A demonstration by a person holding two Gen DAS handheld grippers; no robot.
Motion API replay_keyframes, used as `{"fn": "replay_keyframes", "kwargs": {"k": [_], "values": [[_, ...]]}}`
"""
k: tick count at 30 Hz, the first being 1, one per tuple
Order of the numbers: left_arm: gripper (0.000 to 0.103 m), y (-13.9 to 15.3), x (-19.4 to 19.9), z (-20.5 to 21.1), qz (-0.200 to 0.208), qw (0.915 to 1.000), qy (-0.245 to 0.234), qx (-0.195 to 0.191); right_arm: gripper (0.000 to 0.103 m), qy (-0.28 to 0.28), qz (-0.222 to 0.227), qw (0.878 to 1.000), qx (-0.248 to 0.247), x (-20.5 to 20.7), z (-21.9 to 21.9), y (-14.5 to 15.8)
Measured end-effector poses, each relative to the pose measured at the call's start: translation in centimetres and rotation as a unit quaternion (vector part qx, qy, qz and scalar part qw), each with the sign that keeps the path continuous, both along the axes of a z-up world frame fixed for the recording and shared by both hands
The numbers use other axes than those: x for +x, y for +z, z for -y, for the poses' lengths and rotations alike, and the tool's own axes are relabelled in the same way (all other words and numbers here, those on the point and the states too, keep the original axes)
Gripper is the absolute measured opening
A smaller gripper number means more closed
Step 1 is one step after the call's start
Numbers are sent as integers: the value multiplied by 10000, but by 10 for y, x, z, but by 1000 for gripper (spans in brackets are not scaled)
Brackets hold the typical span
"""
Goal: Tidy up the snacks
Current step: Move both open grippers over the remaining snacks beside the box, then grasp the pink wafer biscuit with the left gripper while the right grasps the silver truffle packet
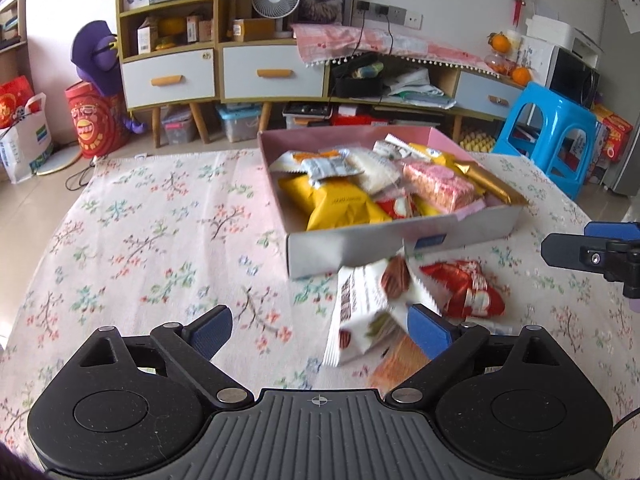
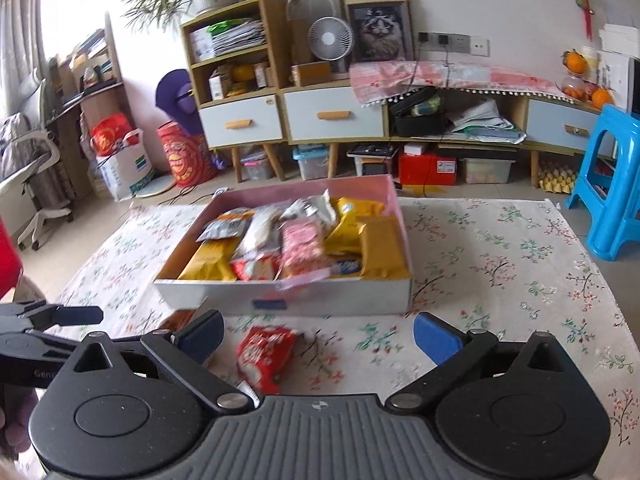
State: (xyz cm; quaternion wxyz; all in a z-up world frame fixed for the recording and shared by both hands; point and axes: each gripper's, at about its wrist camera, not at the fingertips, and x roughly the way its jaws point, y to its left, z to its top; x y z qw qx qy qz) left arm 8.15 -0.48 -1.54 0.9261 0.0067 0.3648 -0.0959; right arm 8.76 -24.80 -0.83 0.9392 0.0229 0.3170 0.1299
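A pink-lined cardboard box [image 1: 352, 252] [image 2: 320, 298] stands on the floral cloth, filled with several snack packets in yellow, pink, white and gold. In front of it lie loose packets: a white one [image 1: 368, 308], blurred and tilted against the right finger of my left gripper [image 1: 320, 332], an orange one [image 1: 394, 366] under it, and a red one [image 1: 468, 288] [image 2: 264, 352]. The left gripper is open, its left finger far from the white packet. My right gripper [image 2: 318, 338] is open just above the red packet, with nothing pressed between its pads.
The right gripper's fingers [image 1: 568, 250] reach in at the right edge of the left wrist view; a left gripper finger [image 2: 76, 316] shows at the left of the right wrist view. A blue stool [image 2: 612, 184] stands by the table's far right. Cabinets and floor clutter lie beyond.
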Motion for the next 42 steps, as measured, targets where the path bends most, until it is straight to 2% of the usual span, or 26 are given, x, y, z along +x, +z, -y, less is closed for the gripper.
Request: {"fn": "replay_keyframes", "kwargs": {"k": [7,11,15,18,22,25,28,32,33,37,39,42], "values": [[98,-14,-23,-2,21,9994,-109,340,95,180,-141,9996,-149,-14,-10,-10],[99,-25,-27,-3,-115,9991,-158,378,95,206,-192,9991,-318,-20,-12,-17],[99,-34,-26,-3,-235,9993,-101,290,95,176,-348,9984,-421,-20,-12,-27],[98,-36,-24,-1,-170,9996,-144,173,95,176,-434,9978,-463,-20,-13,-32],[97,-36,-27,5,151,9981,-600,4,95,209,-440,9975,-506,-19,-15,-35],[95,-36,-28,12,241,9958,-875,-108,95,175,-455,9976,-490,-18,-13,-35],[89,-35,-30,19,249,9932,-1121,-181,95,133,-497,9976,-457,-16,-10,-36],[64,-35,-29,28,252,9918,-1246,-150,95,100,-520,9975,-467,-16,-8,-38],[60,-35,-28,30,255,9916,-1259,-152,95,94,-529,9975,-468,-16,-8,-38],[56,-38,-25,36,251,9901,-1373,-144,95,108,-538,9974,-473,-17,-9,-39],[48,-39,-24,37,234,9899,-1386,-165,95,134,-536,9973,-480,-17,-9,-39],[44,-37,-26,36,229,9904,-1355,-144,95,172,-537,9972,-499,-18,-9,-39]]}}
